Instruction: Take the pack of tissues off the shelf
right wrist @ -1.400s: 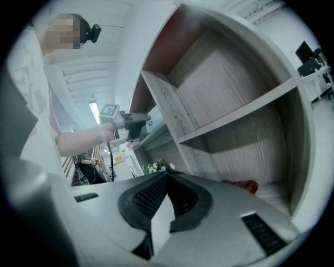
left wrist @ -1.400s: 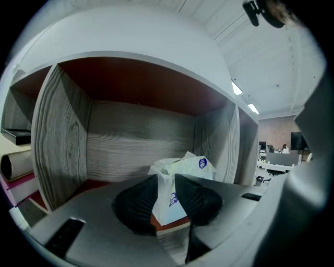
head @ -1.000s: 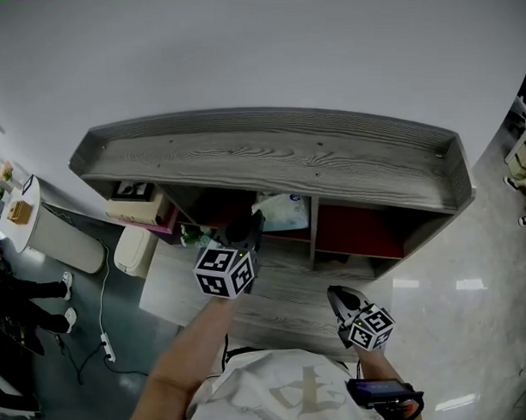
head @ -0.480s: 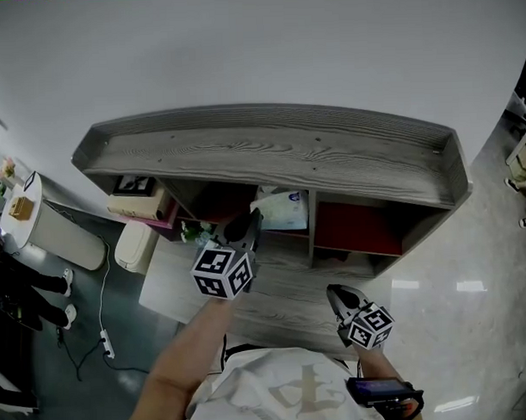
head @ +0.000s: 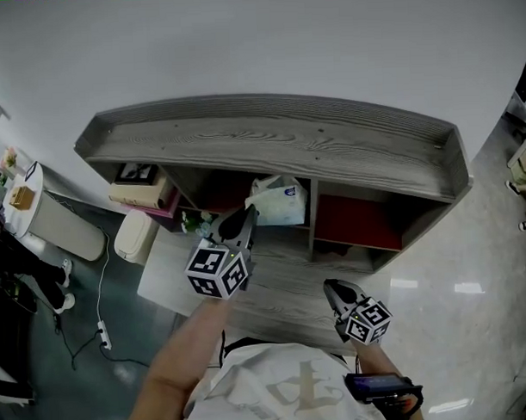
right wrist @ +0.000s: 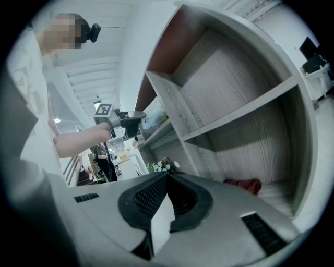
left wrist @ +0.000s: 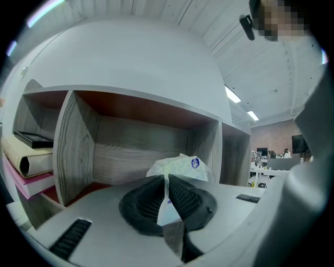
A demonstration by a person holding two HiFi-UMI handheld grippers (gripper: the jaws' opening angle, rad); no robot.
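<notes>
shelf (head: 269, 146): a grey wood-grain unit against the wall, split by upright dividers into open compartments. Books (head: 138, 194) are stacked in the one at its left end.
pack of tissues (head: 280, 202): in the middle compartment, at the front edge and close to the right-hand divider. It is a soft white wrapper with a small blue mark (left wrist: 195, 162). Its underside is hidden behind the tool, so whether it rests on the board or has lifted off cannot be told.
left gripper (head: 248, 214): reaches level into the mouth of that compartment. In the left gripper view (left wrist: 166, 180) its jaws have just been closing and now stand almost together, with a thin fold of the wrapper pinched between the pads.
right gripper (head: 333, 288): held low in front of the shelf's right half, well apart from the pack. Its own view (right wrist: 167, 180) shows the jaws together with nothing between them.
step in hand: the grip looks made, so this is probably the start of the pull-out.
next move: likely a straight draw toward the person, keeping the pinch firm and the pack clear of the divider and the front lip.
risk: only a fold of soft film is held — it could slip or stretch if tugged hard.
</notes>
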